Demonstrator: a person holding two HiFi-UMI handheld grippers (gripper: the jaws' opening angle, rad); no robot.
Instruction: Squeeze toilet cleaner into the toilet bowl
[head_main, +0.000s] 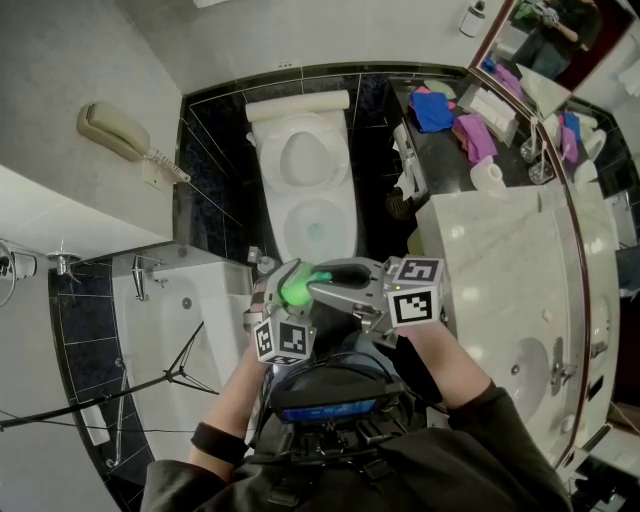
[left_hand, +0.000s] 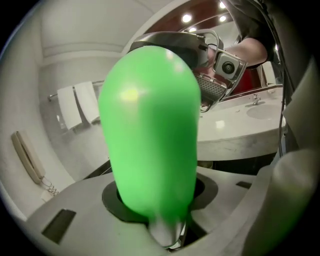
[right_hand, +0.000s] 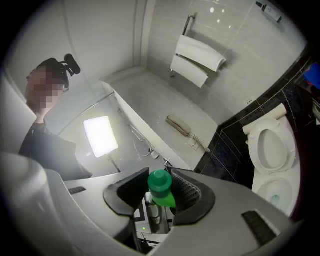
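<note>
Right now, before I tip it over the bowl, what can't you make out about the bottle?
The cap: tight or loosened, right gripper view; small, jaws flank it.
The bottle: label and fill level, left gripper view; only blurred green shows.
The toilet bowl: any cleaner in the water, head view; too small.

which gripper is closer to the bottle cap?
Right. The right gripper has its fingers closed on the cap; the left gripper grips the bottle by its body, away from the cap.
</note>
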